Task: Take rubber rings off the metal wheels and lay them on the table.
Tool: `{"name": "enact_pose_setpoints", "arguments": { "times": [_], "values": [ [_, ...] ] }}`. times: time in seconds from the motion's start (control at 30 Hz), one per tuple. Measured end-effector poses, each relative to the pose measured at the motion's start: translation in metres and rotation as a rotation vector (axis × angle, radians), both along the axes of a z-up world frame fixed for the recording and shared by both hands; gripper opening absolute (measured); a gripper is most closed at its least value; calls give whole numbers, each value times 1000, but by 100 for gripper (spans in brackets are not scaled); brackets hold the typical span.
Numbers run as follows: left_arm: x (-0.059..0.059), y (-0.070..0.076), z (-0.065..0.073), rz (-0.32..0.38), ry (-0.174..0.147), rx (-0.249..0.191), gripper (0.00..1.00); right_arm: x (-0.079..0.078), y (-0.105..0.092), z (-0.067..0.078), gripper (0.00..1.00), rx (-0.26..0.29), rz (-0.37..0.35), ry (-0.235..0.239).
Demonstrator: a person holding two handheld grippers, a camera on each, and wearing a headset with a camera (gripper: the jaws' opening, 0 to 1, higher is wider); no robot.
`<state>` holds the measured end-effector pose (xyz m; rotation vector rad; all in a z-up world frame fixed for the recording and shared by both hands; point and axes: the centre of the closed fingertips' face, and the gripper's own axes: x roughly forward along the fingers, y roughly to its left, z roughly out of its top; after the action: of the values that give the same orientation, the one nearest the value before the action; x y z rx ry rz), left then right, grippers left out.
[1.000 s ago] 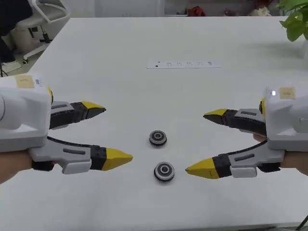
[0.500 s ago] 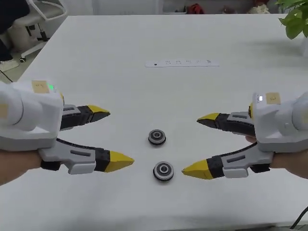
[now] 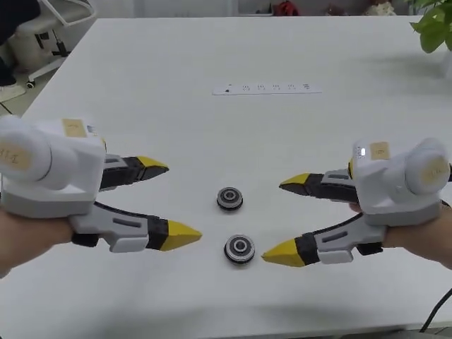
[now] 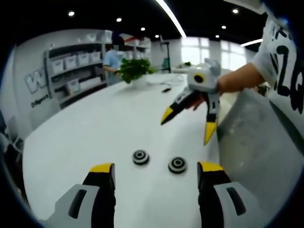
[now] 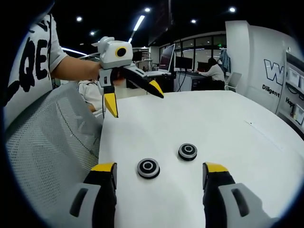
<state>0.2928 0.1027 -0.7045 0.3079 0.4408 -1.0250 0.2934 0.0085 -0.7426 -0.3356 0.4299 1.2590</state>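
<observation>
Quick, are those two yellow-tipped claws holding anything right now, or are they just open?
Left hand-held gripper: open, holding nothing.
Right hand-held gripper: open, holding nothing.

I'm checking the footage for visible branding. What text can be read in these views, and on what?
"W": large, on the wall.
"Diligent": smaller line below it, same wall; what follows is cut off.
Shirt: big black letters, cropped, unreadable as a word.
White strip: marks too small to read.
Stickers on the left gripper and right gripper: too small to read.
</observation>
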Motion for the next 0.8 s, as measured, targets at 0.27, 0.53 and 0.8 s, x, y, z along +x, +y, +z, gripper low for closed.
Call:
{"name": "enact_pose_setpoints", "arguments": {
  "times": [0.27, 0.53, 0.8],
  "values": [
    [-1, -6, -11, -23, 24, 12, 69, -4, 4, -9, 68, -21, 19, 13],
    [0, -8, -21, -40, 47, 27, 65, -3, 3, -19, 65, -39, 32, 29],
    [0, -12, -29, -56, 64, 41, 64, -4, 5, -27, 62, -50, 42, 47]
  ]
}}
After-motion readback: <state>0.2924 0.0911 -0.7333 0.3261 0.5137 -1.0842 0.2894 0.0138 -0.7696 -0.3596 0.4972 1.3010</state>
